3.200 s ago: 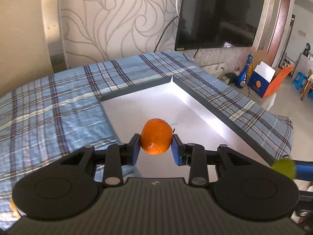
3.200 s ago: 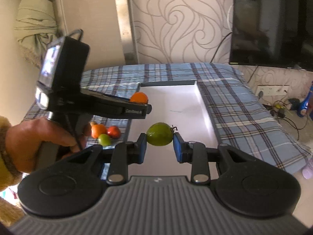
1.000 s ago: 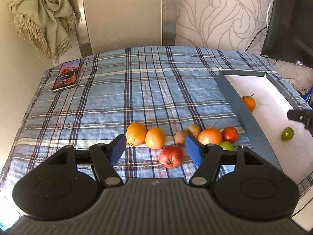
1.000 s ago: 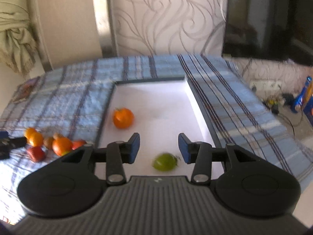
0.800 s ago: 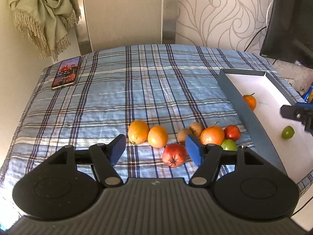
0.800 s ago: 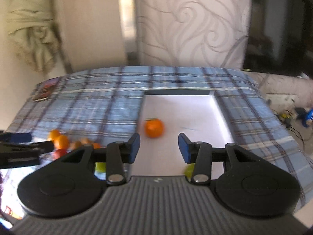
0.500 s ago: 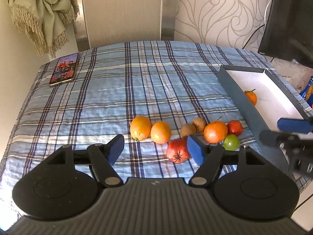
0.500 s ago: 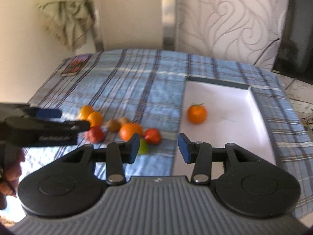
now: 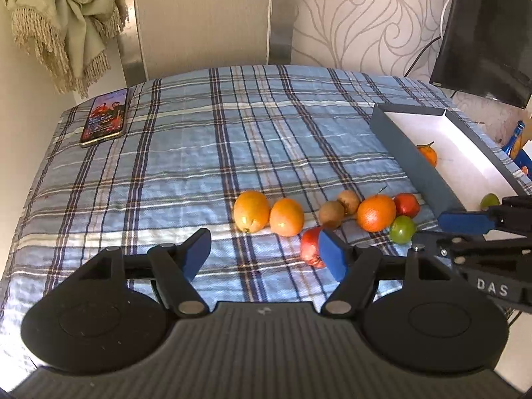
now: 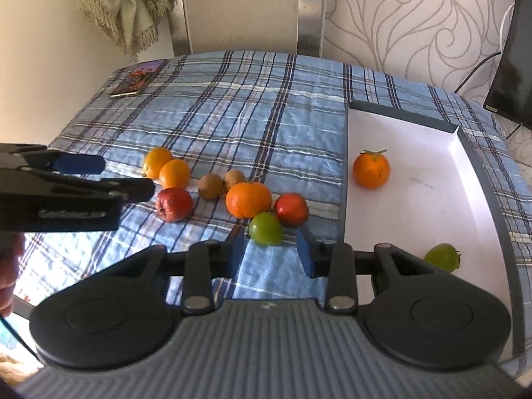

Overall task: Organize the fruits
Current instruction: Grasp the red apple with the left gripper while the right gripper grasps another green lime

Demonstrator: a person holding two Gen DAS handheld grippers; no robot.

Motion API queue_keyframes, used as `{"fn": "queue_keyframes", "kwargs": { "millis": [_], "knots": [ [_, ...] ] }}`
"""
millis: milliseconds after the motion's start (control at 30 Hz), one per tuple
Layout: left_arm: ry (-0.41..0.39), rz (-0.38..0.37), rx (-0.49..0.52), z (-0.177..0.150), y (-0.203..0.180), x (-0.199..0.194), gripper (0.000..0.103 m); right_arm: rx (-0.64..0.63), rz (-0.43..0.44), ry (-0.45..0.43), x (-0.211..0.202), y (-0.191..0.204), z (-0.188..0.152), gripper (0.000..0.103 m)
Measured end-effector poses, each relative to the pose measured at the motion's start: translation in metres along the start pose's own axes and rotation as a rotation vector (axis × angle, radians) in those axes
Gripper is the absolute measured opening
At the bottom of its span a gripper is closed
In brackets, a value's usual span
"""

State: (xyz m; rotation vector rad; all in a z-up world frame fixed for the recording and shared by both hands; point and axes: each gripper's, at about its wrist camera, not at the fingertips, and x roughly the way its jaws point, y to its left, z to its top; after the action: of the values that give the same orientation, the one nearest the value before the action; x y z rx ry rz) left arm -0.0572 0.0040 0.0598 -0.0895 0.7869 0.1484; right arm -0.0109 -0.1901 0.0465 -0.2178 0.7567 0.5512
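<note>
Several fruits lie in a loose row on the plaid cloth: two yellow oranges (image 9: 251,211), two kiwis (image 9: 331,214), a big orange (image 10: 248,199), a red fruit (image 10: 291,209), a dark red fruit (image 9: 311,246) and a green fruit (image 10: 265,229). My left gripper (image 9: 266,252) is open and empty, its right pad just in front of the dark red fruit. My right gripper (image 10: 271,251) hovers just short of the green fruit; its jaws are closing and the pads touch nothing. The grey box (image 9: 415,173) holds a tangerine (image 10: 371,169) and another green fruit (image 10: 444,256).
A phone (image 9: 104,121) lies at the far left corner of the cloth. A fringed shawl (image 9: 66,20) hangs on the wall behind, and a TV (image 9: 488,33) is mounted at the right. A hand (image 10: 8,282) shows at the left edge of the right wrist view.
The orange and the green fruit held earlier now lie in the box. Both grippers have swung left to the fruits on the cloth. The right jaws have narrowed.
</note>
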Motion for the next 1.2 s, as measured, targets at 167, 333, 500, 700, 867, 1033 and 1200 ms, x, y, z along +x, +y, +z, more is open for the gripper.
{"fn": "queue_keyframes", "kwargs": {
  "millis": [167,333,500,700,867,1033,1200],
  "knots": [
    [0.013,-0.021,-0.009,-0.005,0.005,0.000,0.076,0.016,0.000,0.055,0.018,0.001,0.000,0.037],
    [0.026,-0.068,0.006,-0.009,0.002,0.000,0.076,0.003,-0.016,0.059,0.032,0.006,0.001,0.036],
    [0.042,-0.096,0.029,-0.012,-0.005,0.006,0.076,-0.069,-0.046,0.045,0.038,0.013,0.001,0.029],
    [0.052,-0.119,0.041,-0.012,-0.014,0.017,0.076,-0.044,-0.024,0.048,0.026,0.006,0.001,0.028],
    [0.062,-0.125,0.050,-0.011,-0.024,0.029,0.072,-0.002,0.012,0.024,0.002,0.002,0.006,0.028],
    [0.071,-0.111,0.038,-0.010,-0.028,0.041,0.068,0.005,0.046,-0.006,-0.017,0.003,0.010,0.028],
    [0.060,-0.089,0.026,-0.008,-0.029,0.045,0.056,-0.013,0.062,-0.024,-0.030,0.007,0.009,0.028]
  ]
}}
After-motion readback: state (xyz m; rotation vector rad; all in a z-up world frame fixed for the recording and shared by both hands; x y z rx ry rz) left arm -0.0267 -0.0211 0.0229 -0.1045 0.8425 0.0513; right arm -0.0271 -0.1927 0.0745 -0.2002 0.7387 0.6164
